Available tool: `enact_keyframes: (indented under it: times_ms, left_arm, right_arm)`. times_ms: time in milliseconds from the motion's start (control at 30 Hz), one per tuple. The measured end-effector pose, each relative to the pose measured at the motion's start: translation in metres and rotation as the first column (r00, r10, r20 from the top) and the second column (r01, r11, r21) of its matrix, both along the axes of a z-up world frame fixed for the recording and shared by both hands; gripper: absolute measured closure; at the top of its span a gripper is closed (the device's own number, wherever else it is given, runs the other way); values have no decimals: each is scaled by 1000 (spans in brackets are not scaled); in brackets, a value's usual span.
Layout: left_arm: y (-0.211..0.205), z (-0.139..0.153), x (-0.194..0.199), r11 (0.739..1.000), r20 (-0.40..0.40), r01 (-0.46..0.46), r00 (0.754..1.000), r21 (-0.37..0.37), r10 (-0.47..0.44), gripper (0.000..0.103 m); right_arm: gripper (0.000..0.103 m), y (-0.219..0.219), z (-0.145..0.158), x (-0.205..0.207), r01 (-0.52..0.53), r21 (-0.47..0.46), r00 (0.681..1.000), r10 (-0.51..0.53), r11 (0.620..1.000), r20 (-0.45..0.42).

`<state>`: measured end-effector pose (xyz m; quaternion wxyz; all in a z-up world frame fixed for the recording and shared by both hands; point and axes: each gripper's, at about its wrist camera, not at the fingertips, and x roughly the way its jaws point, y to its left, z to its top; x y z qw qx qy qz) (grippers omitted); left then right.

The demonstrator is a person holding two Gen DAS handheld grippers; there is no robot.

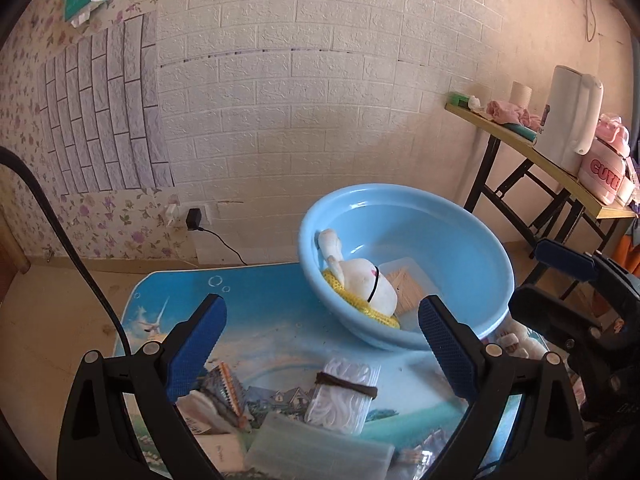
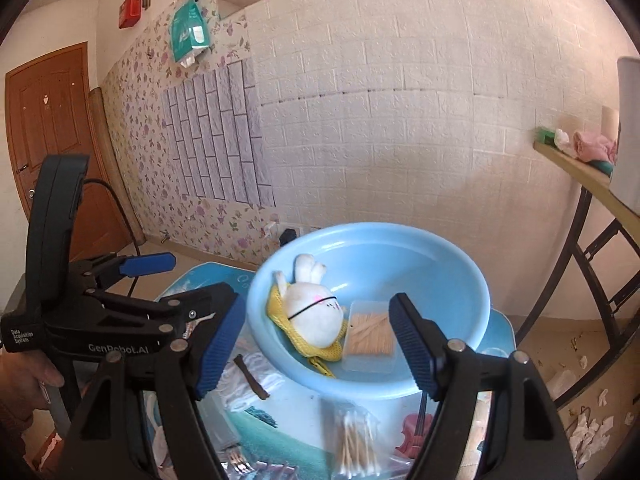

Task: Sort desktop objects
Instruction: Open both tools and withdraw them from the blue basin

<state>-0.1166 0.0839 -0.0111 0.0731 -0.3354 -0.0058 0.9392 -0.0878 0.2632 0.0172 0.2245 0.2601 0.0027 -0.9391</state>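
Folding side table (image 1: 560, 168) with white jug (image 1: 570, 120) by brick-pattern wall (image 1: 320, 80); brown door (image 2: 52, 120) far left

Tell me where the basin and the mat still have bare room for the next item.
Inside the blue basin, the far and right part is bare; the plush rabbit and toothpick box fill its near left. The mat is free left of the basin. Its near edge is crowded: banded white bundle, cotton swabs.
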Motion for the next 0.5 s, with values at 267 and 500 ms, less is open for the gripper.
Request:
enact_keyframes:
  times_ms: [267, 500]
  left_arm:
    - [-61, 12, 70, 997, -86, -79, 993, -24, 77, 0]
    - [-94, -8, 114, 995, -60, -90, 994, -43, 88, 0]
  right_arm:
    - [16, -12, -15, 34, 57, 7, 994, -58, 998, 87]
    - [16, 14, -48, 64, 144, 42, 980, -149, 989, 132]
